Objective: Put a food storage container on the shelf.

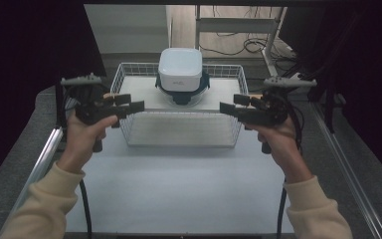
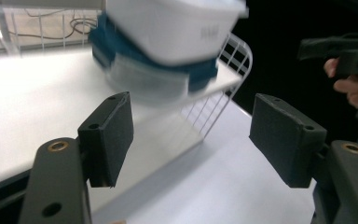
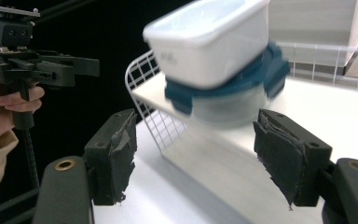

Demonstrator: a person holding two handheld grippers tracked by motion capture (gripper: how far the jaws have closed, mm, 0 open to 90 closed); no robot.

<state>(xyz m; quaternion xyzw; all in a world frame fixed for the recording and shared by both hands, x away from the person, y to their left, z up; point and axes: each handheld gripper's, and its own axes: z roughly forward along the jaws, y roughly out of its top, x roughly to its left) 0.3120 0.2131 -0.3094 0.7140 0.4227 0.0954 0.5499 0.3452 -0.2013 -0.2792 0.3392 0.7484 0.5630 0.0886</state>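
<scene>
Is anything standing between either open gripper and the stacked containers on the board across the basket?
Nothing visible does. The left gripper and right gripper flank the wire basket, jaws open and empty, apart from the white container stacked on the teal-lidded container.

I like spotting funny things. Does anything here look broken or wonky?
Yes. The right gripper has torn, ragged padding peeling off its fingers. Also, the white tub sits on the blue-lidded container, slightly crooked, on a board across the wire basket.
</scene>
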